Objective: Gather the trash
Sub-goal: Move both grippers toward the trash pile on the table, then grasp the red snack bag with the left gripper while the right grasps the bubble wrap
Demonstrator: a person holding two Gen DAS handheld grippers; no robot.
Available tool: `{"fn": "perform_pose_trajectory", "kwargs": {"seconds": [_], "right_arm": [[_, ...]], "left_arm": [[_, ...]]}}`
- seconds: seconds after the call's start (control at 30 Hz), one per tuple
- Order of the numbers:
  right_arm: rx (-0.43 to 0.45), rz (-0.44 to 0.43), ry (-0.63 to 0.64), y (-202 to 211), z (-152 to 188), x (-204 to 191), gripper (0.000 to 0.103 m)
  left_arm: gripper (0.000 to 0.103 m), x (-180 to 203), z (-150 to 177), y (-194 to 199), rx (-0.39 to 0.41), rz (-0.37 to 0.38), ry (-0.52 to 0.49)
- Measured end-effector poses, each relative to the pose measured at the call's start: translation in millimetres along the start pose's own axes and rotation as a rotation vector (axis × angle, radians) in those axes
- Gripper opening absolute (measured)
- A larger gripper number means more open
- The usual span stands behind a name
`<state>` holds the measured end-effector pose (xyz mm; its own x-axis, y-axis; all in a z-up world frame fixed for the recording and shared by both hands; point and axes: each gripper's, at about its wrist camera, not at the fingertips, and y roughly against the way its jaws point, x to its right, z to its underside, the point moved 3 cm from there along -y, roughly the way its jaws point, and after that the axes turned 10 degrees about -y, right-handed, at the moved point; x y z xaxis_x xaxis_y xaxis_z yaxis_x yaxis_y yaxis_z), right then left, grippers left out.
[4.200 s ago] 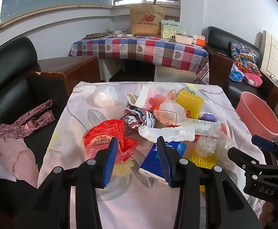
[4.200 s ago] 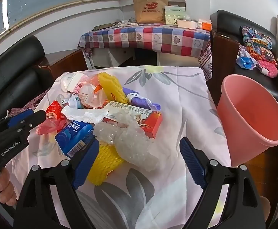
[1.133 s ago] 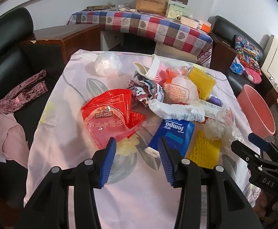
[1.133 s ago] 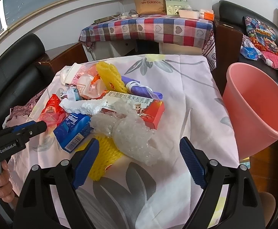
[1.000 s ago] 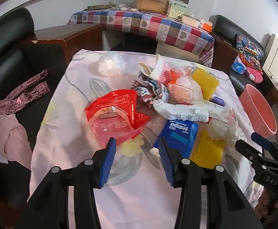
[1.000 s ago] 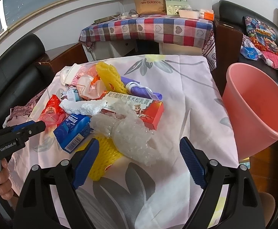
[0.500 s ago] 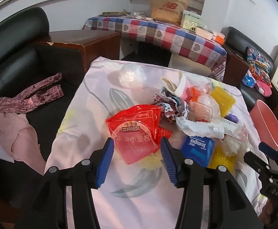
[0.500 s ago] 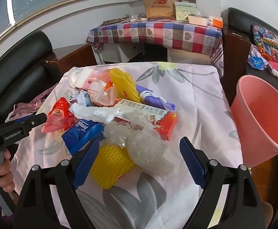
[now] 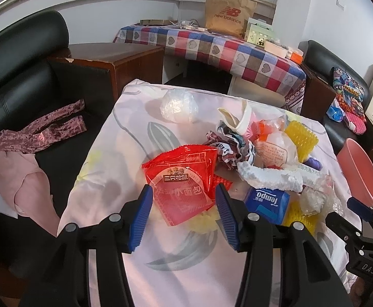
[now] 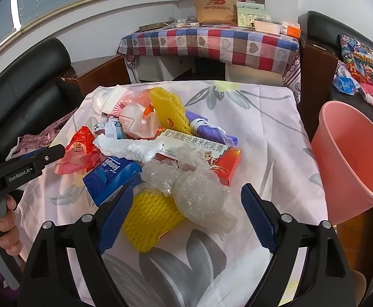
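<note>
A heap of trash lies on a floral pink cloth [image 9: 125, 133] over a low table. A red snack wrapper [image 9: 183, 176] lies just ahead of my left gripper [image 9: 183, 215], which is open and empty, its blue pads either side of the wrapper's near edge. A blue Tempo tissue pack [image 9: 267, 202] lies beside it. My right gripper [image 10: 185, 220] is open wide and empty, above a clear bubble-wrap wad [image 10: 196, 186] and yellow foam net [image 10: 148, 217]. A red medicine box [image 10: 204, 151] lies behind them. A pink bin [image 10: 352, 153] stands at the table's right.
A clear plastic ball [image 9: 180, 105] lies apart at the far left of the cloth. Black sofas flank the table; pink clothes [image 9: 20, 171] lie on the left one. A checked-cloth table [image 9: 212, 48] with a paper bag stands behind.
My left gripper has shifted left and back, so the red wrapper now sits between its pads. My right gripper has drawn back slightly. Both stay open.
</note>
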<state>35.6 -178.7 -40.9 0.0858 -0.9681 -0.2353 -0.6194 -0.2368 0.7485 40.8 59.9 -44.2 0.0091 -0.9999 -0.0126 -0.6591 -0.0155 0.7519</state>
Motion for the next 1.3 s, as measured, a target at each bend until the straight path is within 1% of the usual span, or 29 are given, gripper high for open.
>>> {"fn": "perform_pose_trajectory", "kwargs": {"seconds": [0.33,0.53,0.63,0.87,0.93,1.0,1.03,1.1,1.13,1.17,1.23,1.27,1.3], "right_arm": [[-0.003,0.007,-0.001,-3,0,0,0.087],[-0.008,0.030,-0.013,-6,1,11,0.087],[-0.029,0.048,-0.018,-10,2,18,0.087],[-0.068,0.070,-0.022,-21,5,29,0.087],[-0.078,0.062,-0.024,-23,5,31,0.086],[-0.094,0.056,-0.018,-27,6,30,0.077],[-0.104,0.051,-0.017,-29,6,30,0.076],[-0.123,0.041,-0.016,-32,8,29,0.067],[-0.131,0.034,-0.016,-34,9,29,0.064],[-0.136,0.027,-0.018,-34,9,30,0.060],[-0.138,0.021,-0.024,-34,10,29,0.057],[-0.136,0.017,-0.028,-34,10,30,0.054],[-0.136,0.015,-0.031,-34,10,31,0.052]], "left_arm": [[0.050,-6,2,-7,-0.018,-0.006,0.001],[0.050,-10,6,-15,-0.043,-0.008,0.003],[0.050,-13,10,-20,-0.064,-0.006,-0.001],[0.050,-23,20,-37,-0.131,0.038,0.028],[0.050,-25,20,-39,-0.130,0.056,0.041],[0.050,-26,18,-40,-0.128,0.068,0.044],[0.050,-26,17,-42,-0.130,0.064,0.042],[0.050,-25,18,-45,-0.142,0.052,0.041],[0.050,-26,18,-47,-0.146,0.051,0.043],[0.050,-27,18,-48,-0.148,0.052,0.046],[0.046,-29,17,-49,-0.146,0.051,0.045],[0.036,-30,17,-49,-0.143,0.055,0.048],[0.023,-31,17,-49,-0.143,0.059,0.049]]}}
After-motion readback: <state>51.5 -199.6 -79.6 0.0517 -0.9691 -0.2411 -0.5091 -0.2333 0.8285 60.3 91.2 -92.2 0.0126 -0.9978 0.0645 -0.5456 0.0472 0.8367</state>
